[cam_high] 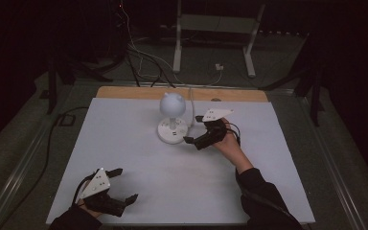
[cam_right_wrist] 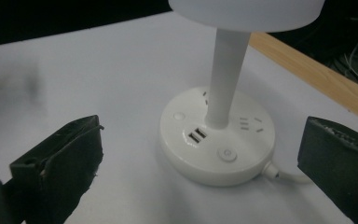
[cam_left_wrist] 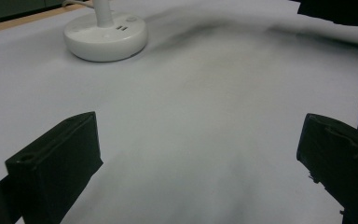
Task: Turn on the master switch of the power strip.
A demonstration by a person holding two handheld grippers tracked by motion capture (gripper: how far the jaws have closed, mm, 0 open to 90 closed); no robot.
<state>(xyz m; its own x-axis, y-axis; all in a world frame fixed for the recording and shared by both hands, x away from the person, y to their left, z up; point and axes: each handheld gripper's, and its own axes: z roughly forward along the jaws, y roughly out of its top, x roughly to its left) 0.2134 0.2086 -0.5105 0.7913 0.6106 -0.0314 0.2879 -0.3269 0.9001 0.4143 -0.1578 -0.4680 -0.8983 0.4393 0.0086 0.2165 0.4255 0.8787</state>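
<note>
Lamps: one white desk lamp (cam_high: pixel 173 117), standing just ahead of the right gripper (cam_high: pixel 195 129).
Grippers: two, the right and the left gripper (cam_high: pixel 123 184), both gaping wide, holding nothing.

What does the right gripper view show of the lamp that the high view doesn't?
Right gripper view alone: the USB ports and round button on the base, seen between wide-open jaws. High view alone: the lamp's round head and both grippers, left gripper near the front edge, right gripper beside the base. Both: the white lamp base and stem.
</note>
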